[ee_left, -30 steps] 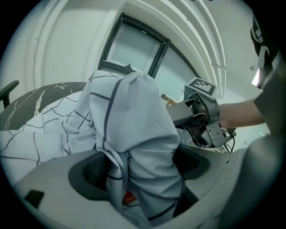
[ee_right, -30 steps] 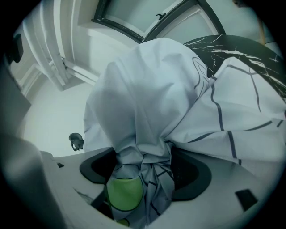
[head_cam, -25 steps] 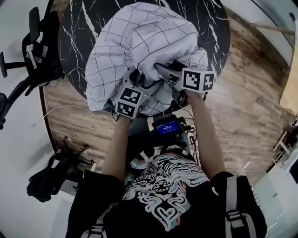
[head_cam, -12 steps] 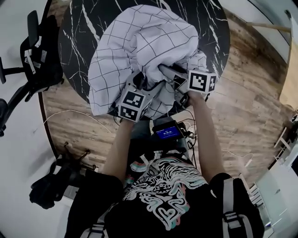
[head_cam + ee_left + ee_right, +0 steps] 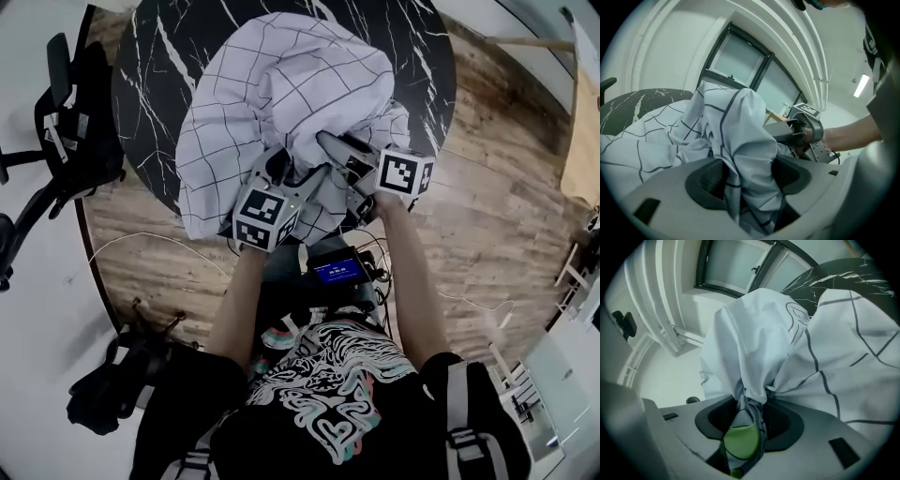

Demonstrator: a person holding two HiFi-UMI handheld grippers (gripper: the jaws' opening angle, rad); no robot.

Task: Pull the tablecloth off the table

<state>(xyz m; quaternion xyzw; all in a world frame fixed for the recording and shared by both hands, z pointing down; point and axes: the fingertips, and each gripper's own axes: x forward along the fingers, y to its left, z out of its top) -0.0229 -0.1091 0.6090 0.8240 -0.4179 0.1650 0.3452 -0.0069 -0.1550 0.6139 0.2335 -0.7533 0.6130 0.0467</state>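
Left gripper (image 5: 746, 177), right gripper (image 5: 749, 420) just closing, both pinching bunched tablecloth (image 5: 281, 84); we pull evenly toward us off the table (image 5: 424, 52).

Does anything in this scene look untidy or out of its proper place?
Yes. The tablecloth is not spread flat: it lies crumpled in a heap on the near part of the round table, leaving dark marble bare around it. The left gripper and right gripper have just been closing their jaws on its folds.

table (image 5: 150, 56): far rim cut off by top edge | tablecloth (image 5: 281, 84): hides table's middle
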